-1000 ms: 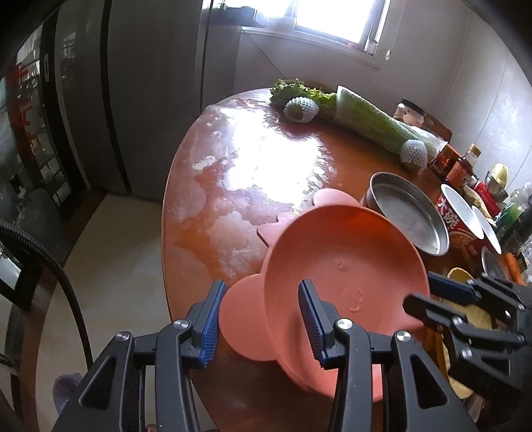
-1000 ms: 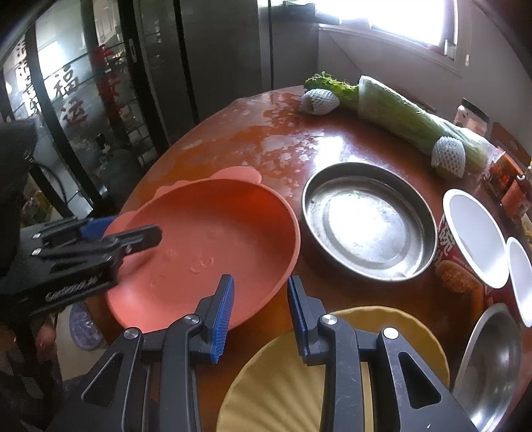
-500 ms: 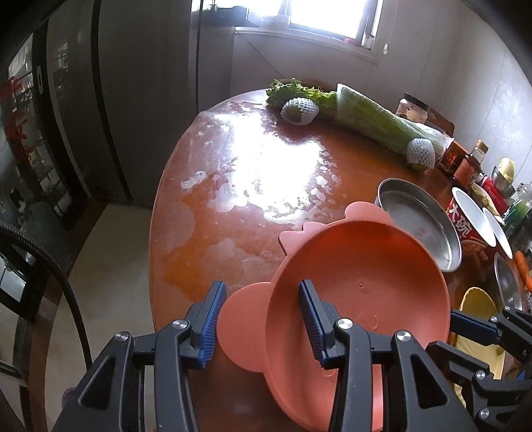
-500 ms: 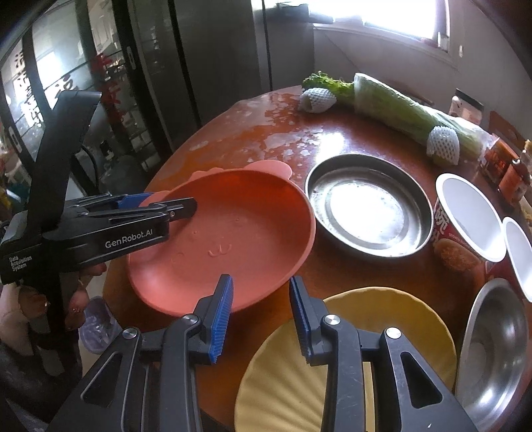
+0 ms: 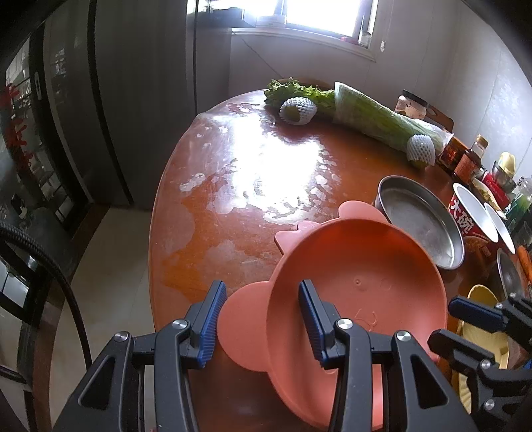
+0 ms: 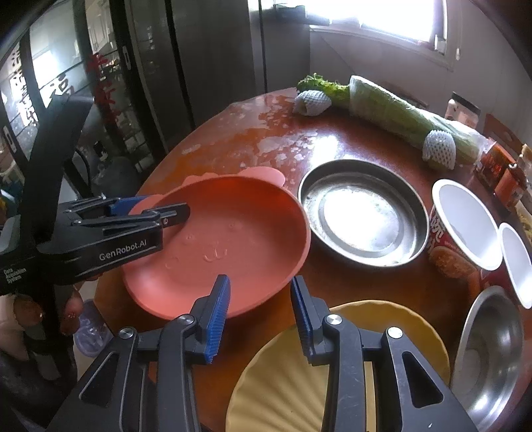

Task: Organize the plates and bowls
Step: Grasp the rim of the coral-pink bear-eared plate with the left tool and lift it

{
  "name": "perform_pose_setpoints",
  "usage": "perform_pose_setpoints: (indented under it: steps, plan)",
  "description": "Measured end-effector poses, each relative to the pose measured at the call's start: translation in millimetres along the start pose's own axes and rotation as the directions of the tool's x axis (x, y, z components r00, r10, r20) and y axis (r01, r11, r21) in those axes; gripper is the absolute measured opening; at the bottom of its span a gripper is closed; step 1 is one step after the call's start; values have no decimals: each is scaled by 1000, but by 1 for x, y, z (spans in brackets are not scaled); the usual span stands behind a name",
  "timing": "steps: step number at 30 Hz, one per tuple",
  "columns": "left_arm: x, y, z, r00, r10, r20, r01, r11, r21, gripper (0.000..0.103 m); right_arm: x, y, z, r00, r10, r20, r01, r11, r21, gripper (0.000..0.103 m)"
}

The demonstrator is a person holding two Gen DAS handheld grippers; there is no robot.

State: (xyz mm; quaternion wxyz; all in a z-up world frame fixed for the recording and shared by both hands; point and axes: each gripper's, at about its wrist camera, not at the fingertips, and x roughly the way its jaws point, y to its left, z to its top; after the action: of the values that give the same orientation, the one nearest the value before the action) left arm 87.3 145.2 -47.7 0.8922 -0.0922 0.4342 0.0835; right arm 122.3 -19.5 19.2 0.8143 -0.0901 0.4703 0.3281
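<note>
Altogether one pink plate (image 6: 232, 239), one yellow plate (image 6: 349, 365) counted on table (image 5: 266, 172) | left gripper (image 6: 156, 212) clamped on pink plate's rim | right gripper (image 6: 259, 319) parted slightly, jaws just opening, holding nothing.

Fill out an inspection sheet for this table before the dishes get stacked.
Surface: round wooden table, glossy, with whitish smears.
Job's things: pink plate, steel pan, yellow plate, steel bowl, two paper cups.
Clutter: cabbage, netted fruit, jars along the far side.
Grippers: left tongs clamped on the pink plate's rim; right tongs open, jaws have just been opening, nothing between them.
Cables: black hose, off the table.
Surroundings: window, dark glass doors.
</note>
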Motion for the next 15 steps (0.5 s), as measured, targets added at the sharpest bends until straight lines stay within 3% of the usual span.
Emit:
perform_pose_setpoints:
  steps: [9,15]
  plan:
    - [-3,3,-1,1000,7,2,-7,1000,-12,46,-2,-3,0,1000,-8,-1,8,1000,13,42]
    - [-22,10,4,998,42,51,-41,999,-30,57,-13,-7,2,999,-16,30,15,999,33,49]
